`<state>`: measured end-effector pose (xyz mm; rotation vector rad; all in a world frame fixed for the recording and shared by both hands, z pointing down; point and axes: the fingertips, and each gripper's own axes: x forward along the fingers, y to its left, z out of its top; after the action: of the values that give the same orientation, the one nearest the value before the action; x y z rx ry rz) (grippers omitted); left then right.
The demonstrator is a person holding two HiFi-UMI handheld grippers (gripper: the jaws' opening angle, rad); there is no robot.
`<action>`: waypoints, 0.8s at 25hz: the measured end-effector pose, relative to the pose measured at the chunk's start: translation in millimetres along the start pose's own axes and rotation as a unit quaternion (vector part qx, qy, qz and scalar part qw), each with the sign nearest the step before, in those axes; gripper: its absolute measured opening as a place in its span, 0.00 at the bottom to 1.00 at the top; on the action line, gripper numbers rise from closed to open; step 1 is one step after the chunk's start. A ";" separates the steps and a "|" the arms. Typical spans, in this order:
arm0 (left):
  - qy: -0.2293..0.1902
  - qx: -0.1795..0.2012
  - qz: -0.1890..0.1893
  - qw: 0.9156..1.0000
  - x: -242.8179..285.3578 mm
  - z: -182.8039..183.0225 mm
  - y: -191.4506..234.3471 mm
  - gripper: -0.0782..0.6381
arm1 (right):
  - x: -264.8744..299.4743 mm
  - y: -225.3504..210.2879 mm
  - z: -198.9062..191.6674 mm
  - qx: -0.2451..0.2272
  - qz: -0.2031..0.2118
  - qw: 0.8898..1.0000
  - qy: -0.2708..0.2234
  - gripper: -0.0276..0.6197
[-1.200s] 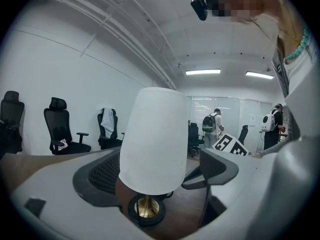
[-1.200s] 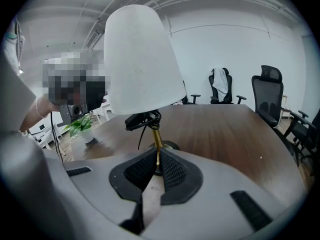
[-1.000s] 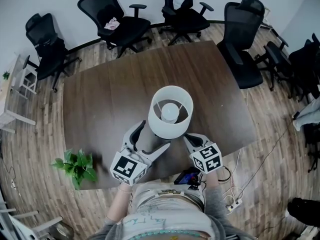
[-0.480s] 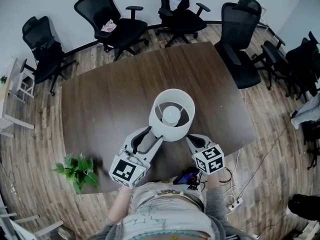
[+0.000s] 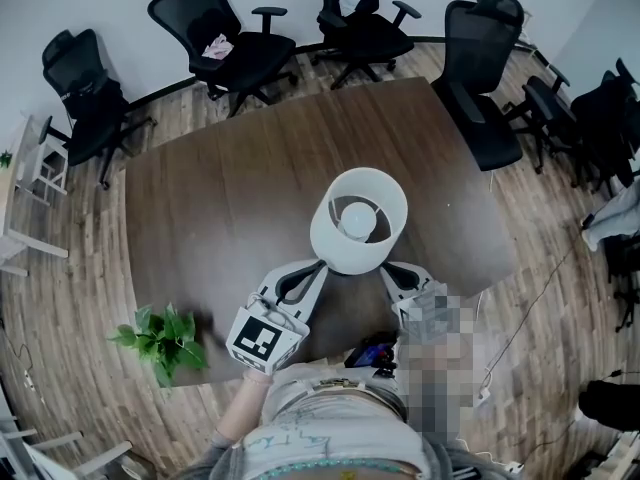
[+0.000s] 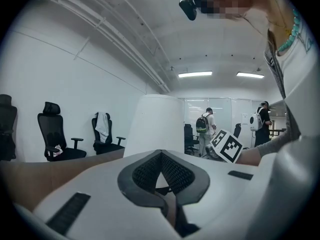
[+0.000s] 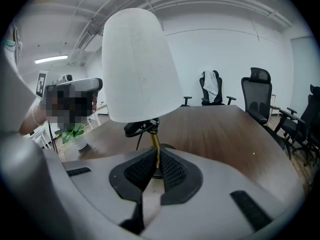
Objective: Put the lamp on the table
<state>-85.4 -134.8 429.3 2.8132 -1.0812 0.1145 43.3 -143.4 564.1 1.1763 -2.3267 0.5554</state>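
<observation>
Head view, lamp: the white-shaded lamp (image 5: 358,218) stands over the dark wooden table (image 5: 230,188), close to its near edge and right of that edge's middle.
Head view, left gripper: the left gripper (image 5: 315,271) reaches in from the near edge, its tips under the near-left rim of the shade (image 5: 330,240).
Head view, right gripper: the right gripper (image 5: 392,271) reaches in beside it, its tips under the shade's near-right rim.
Head view, other items: a potted plant (image 5: 162,336) sits at the near-left corner. A small dark device (image 5: 373,352) lies at the near edge between the two grippers. Office chairs (image 5: 225,38) stand beyond the far and right edges.
Left gripper view, jaws: the left gripper (image 6: 161,179) has just been closing and its pads now meet. Whether anything thin is nipped between them cannot be told.
Left gripper view, lamp: the shade (image 6: 155,126) rises directly beyond the jaw tips.
Left gripper view, surroundings: the right gripper's marker cube (image 6: 226,145) shows just right of the shade.
Right gripper view, jaws: the right gripper (image 7: 155,171) is clamped on the lamp's thin brass stem (image 7: 156,143), below the shade (image 7: 135,64).
Right gripper view, lamp: it is upright, with a dark fitting (image 7: 142,128) under the shade. The base (image 7: 167,147) sits low at the tabletop (image 7: 225,129); contact cannot be confirmed.
Right gripper view, surroundings: the plant (image 7: 75,133) is at the left, and chairs (image 7: 257,104) stand beyond the far edge.
</observation>
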 end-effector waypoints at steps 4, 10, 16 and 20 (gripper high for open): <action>0.009 -0.017 -0.021 1.000 -2.0 -0.5 -6.5 0.12 | 1.2 9.2 -4.3 0.016 -0.005 1.000 -0.007 0.09; 0.041 -0.027 -0.030 0.998 -5.2 -12.4 -11.3 0.12 | 1.0 24.8 -2.2 0.014 -0.010 1.000 -0.019 0.09; 0.057 -0.036 -0.003 0.998 -3.3 -23.1 -13.7 0.12 | -1.6 28.6 -5.9 -0.003 0.007 1.000 -0.014 0.09; 0.055 -0.042 0.022 0.997 -0.7 -20.8 -15.2 0.12 | -6.3 27.1 -2.8 -0.018 0.024 0.999 -0.012 0.09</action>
<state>-76.2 -120.2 448.4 2.6748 -1.0977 0.2210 24.9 -123.0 558.9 1.1202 -2.3801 0.5176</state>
